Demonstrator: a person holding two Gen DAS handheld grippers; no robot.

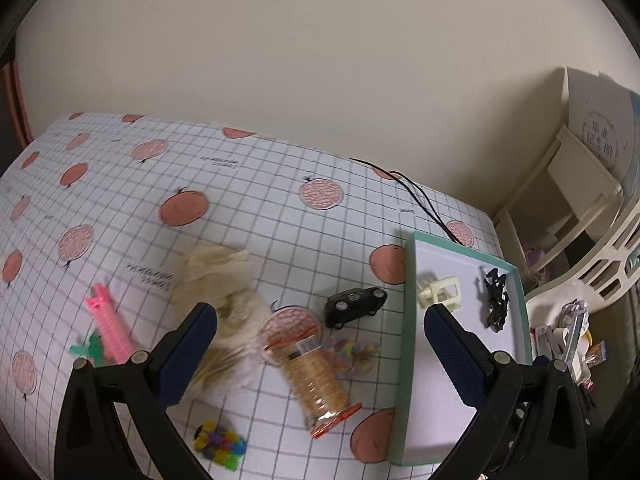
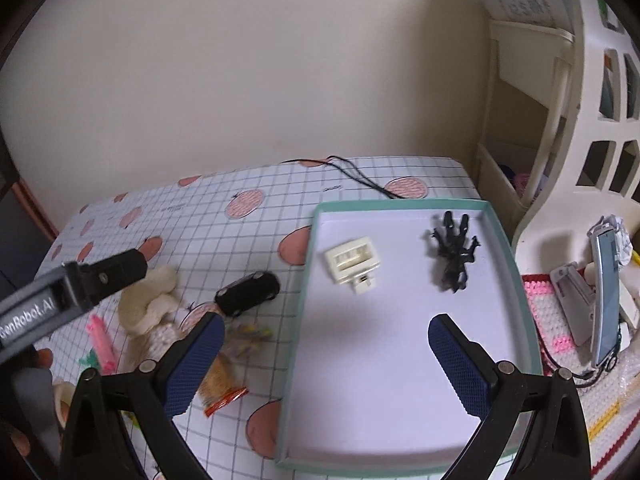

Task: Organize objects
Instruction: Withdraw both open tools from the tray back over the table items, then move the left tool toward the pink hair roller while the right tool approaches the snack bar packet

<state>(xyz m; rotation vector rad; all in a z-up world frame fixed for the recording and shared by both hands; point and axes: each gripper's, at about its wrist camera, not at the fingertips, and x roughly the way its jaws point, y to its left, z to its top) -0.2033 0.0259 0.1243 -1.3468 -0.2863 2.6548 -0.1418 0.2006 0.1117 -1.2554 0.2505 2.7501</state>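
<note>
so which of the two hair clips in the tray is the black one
The claw clip on the tray's right side, nearer the shelf; the other clip is cream and boxy.

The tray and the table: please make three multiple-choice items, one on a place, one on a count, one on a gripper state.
1. Where is the black toy car?
A. In the tray
B. On the table, left of the tray
C. In the left gripper

2. How many things lie in the tray?
A. None
B. Two
C. Five

3. How is the right gripper?
A. Open and empty
B. Shut on the car
C. Shut on the clip

Answers:
1 B, the car rests on the cloth beside the tray.
2 B, only a cream clip and a black clip lie inside.
3 A, the right gripper has its fingers wide apart, with nothing between them.
</note>
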